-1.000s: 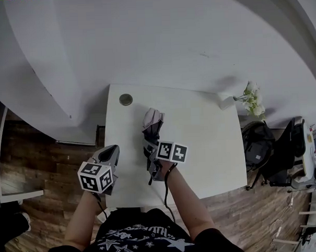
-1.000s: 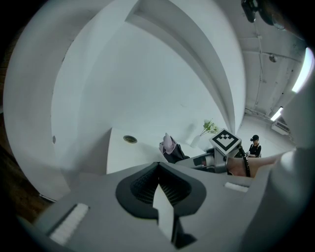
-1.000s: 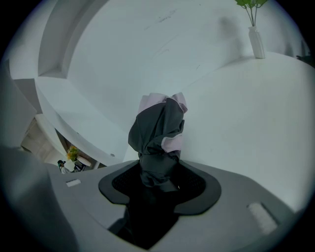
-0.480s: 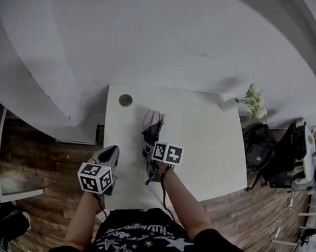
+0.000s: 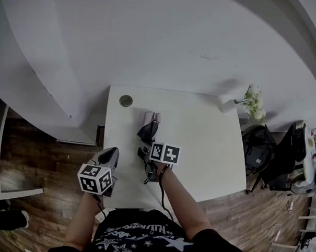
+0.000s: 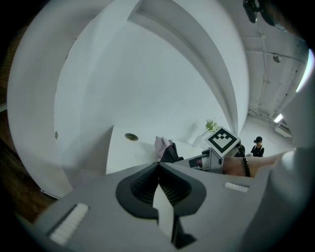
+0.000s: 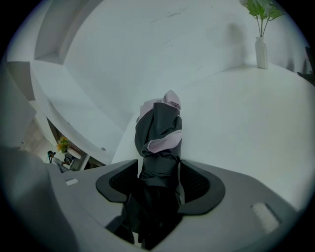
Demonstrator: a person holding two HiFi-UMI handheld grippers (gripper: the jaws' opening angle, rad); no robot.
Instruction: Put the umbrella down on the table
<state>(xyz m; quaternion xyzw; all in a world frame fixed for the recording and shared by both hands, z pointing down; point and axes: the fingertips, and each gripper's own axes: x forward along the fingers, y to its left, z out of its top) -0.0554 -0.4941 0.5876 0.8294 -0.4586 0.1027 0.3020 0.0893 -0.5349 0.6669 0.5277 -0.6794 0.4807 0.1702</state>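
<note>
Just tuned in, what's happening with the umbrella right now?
The person's right gripper is letting go of the folded umbrella, which lies on the white table. Its fingers have just been opening, with the umbrella between them. The left gripper hangs shut and empty by the table's left edge.

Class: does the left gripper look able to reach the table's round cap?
Probably yes: only bare table lies between left gripper and round cap; the umbrella lies aside.
</note>
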